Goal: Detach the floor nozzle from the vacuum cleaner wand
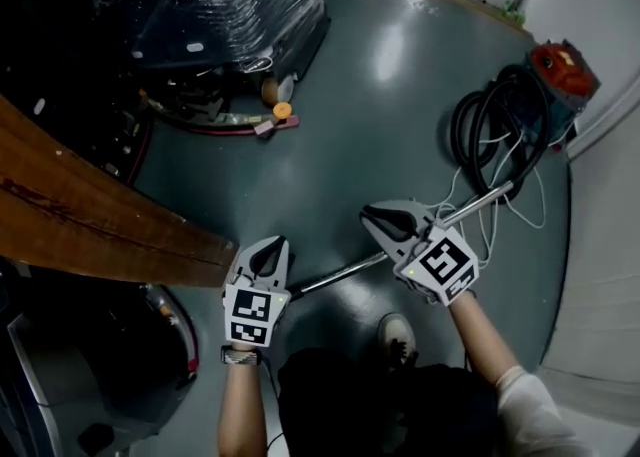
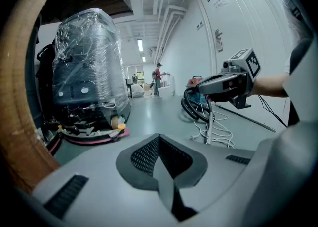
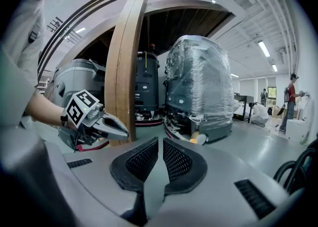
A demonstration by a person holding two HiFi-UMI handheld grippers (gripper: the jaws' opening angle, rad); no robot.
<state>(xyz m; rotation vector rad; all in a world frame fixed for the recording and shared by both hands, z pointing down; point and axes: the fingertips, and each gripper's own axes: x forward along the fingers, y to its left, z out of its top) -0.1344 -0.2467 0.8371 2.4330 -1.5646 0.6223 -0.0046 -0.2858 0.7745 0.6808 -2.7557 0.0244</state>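
- A plastic-wrapped floor machine fills the far left, with a wooden beam slanting across the left in front of it.
- The red vacuum cleaner sits at the far right on the grey floor. Its black hose is coiled beside it, over loose white cable.
- The metal wand runs from the hose toward the near left, passing under the right claw and ending near the left claw.
- The right claw is over the wand's middle. Its jaws stand a narrow slit apart, with nothing between them.
- The left claw is at the wand's near end. Its jaw tips meet, and it holds nothing.
- The floor nozzle cannot be made out in any view. If it is on the wand, the near end would be hidden by the left claw and the person.
- By my judgement the detaching has not begun: nothing is gripped, and finding the joint, holding the wand and pulling the nozzle off all remain.
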